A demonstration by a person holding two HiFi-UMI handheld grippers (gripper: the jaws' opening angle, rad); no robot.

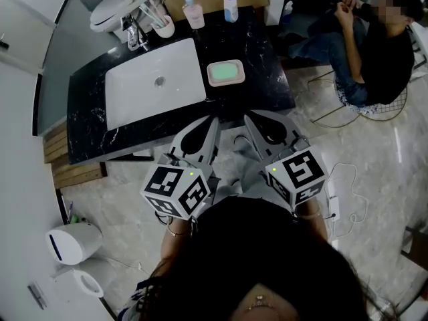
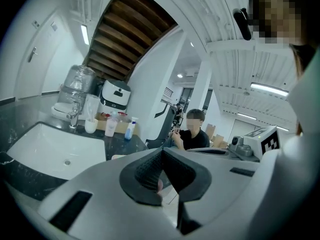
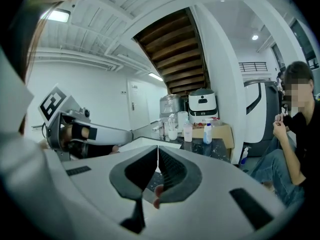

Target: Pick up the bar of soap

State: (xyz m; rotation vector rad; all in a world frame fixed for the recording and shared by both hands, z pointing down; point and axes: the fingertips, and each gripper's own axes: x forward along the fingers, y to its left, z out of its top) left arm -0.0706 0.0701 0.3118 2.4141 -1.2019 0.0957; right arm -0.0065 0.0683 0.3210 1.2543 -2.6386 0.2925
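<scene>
On the black counter [image 1: 265,79], right of the sink [image 1: 154,79], the green bar of soap [image 1: 225,71] lies in its pink dish [image 1: 226,84]. My left hand-held gripper [image 1: 213,120] and right hand-held gripper [image 1: 248,118] are both clenched on nothing, short of the counter. I judge the bar hard, light and slick, so I'd pinch its long sides.

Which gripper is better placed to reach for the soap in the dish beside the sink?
Left, by a small margin. In the head view the left gripper ends straight below the soap in its dish; the right gripper ends below the dish's right edge. Both are shut and must open first.
</scene>
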